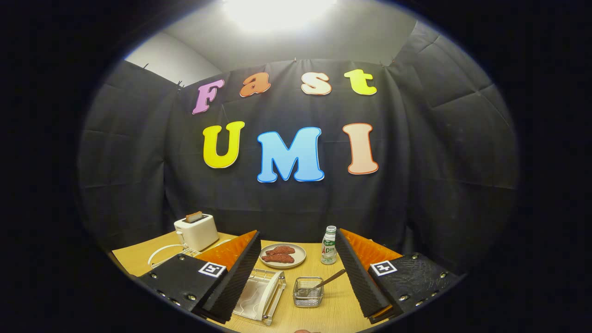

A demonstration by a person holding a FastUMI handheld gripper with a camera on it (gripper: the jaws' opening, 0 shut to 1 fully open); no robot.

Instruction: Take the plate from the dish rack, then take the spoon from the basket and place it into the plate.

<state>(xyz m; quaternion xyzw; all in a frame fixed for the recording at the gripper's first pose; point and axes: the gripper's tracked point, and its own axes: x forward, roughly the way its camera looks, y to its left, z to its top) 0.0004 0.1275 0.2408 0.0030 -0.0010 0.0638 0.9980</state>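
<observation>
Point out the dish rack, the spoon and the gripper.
dish rack (259, 292): gripper view, its white frame.
spoon (329, 279): gripper view, its handle, sticking out of the basket.
gripper (300, 273): gripper view, open, midway between fingertips.

Claw-mounted, facing table, booth wall beyond

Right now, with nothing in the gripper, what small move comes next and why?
Probably ease the open gripper forward and down toward the dish rack near the left finger: its white plate sits untaken, and the spoon waits in the wire basket.
</observation>
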